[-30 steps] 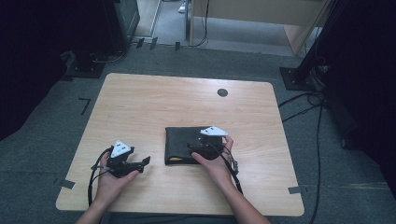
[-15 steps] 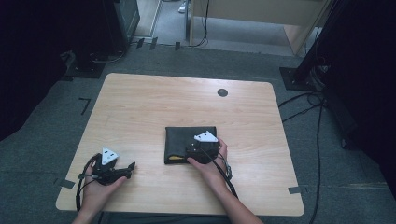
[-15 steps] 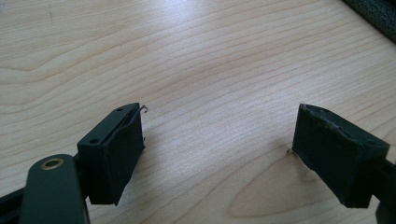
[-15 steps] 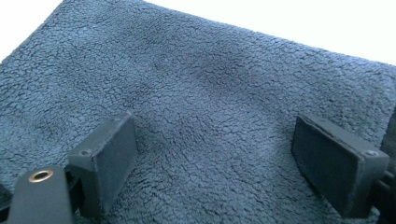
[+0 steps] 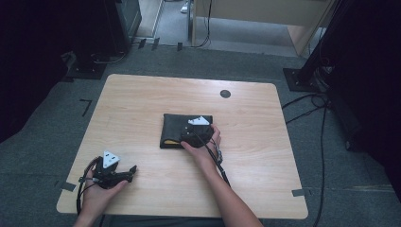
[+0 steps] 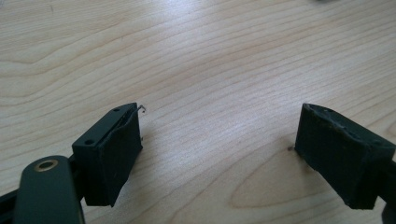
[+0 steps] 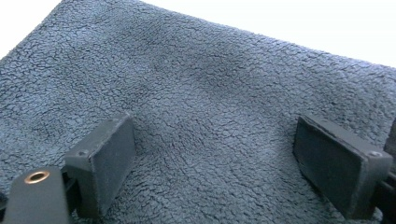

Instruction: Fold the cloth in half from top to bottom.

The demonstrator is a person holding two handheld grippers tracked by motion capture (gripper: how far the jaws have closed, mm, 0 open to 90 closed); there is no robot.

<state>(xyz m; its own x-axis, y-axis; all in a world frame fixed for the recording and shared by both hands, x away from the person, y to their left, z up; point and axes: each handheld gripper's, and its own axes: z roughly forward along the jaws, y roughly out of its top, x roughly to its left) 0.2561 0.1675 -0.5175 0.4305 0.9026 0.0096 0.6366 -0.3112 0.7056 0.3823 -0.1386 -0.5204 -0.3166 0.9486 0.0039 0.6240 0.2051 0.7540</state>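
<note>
Dark grey, nubbly cloth, folded into a flat rectangle [image 5: 176,131], lies near the middle of the pale wooden desk [image 5: 265,156], its long sides running roughly along the desk's width. At its near left edge we see a thin strip of yellow [image 5: 171,142] peeping out from under the fold; what it belongs to we cannot tell. Our right tongs [image 5: 189,135], black with a grey three-cornered plate on top, rest over the right half of the cloth, held by our right hand [image 5: 204,142]. In the right gripper view the tongs [image 7: 212,154] stand wide, the two black pads [image 7: 109,158] well apart, with the crinkled grey pile spread beneath and between them; nothing is pinched, and whether the pads touch the cloth we cannot tell. Our left tongs [image 5: 126,172] lie well apart from the cloth, near the desk's near left corner, gripped by our left hand [image 5: 101,187], with a black cable [image 5: 84,177] looping beside them. In the left gripper view these tongs [image 6: 219,140] also stand wide over bare wood grain, holding nothing. Farther off, a small round black grommet [image 5: 225,93] sits in the desk near its far edge. Grey carpet [image 5: 56,123] surrounds the desk, and loose cables [image 5: 317,109] trail at the right.
</note>
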